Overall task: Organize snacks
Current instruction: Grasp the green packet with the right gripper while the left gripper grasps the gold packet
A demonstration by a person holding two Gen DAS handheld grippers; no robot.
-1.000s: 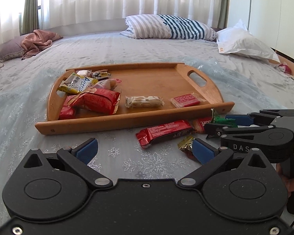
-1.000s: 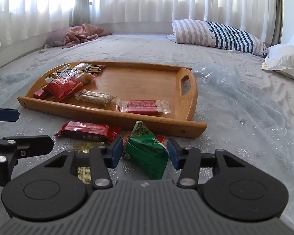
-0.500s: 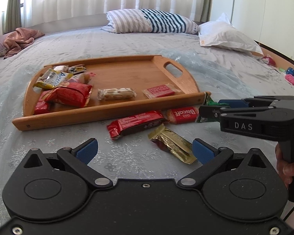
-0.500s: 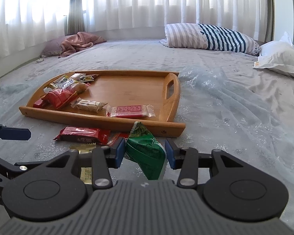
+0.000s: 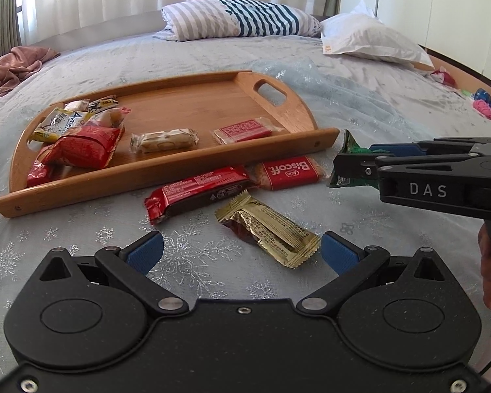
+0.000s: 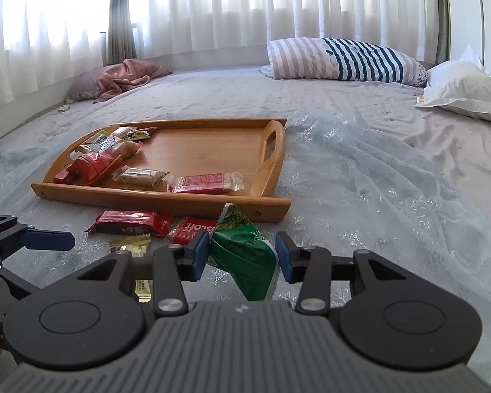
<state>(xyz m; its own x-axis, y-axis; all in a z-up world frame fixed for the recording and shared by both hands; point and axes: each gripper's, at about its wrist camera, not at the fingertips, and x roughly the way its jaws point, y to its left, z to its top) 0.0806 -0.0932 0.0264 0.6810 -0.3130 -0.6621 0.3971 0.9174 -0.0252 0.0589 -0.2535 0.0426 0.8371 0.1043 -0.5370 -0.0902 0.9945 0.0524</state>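
Observation:
A wooden tray (image 5: 193,98) lies on the bed (image 5: 193,52) with several snacks at its left end and along its near side. On the bedsheet in front of it lie a red bar (image 5: 199,193), a red Biscoff pack (image 5: 288,172) and a gold packet (image 5: 268,229). My left gripper (image 5: 242,252) is open and empty just short of the gold packet. My right gripper (image 6: 244,255) is shut on a green packet (image 6: 245,255) and holds it above the sheet near the tray's right front corner (image 6: 271,209). It also shows at the right of the left wrist view (image 5: 353,160).
A striped pillow (image 5: 242,19) and a white pillow (image 5: 373,39) lie at the far end of the bed. A pink cloth (image 6: 131,75) is bunched at the far left by the curtains. Small coloured items (image 5: 481,101) sit at the right bed edge.
My left gripper has drawn back and turned right, so the loose snacks now lie before it. My right gripper has lifted the green packet and pulled back from the tray.

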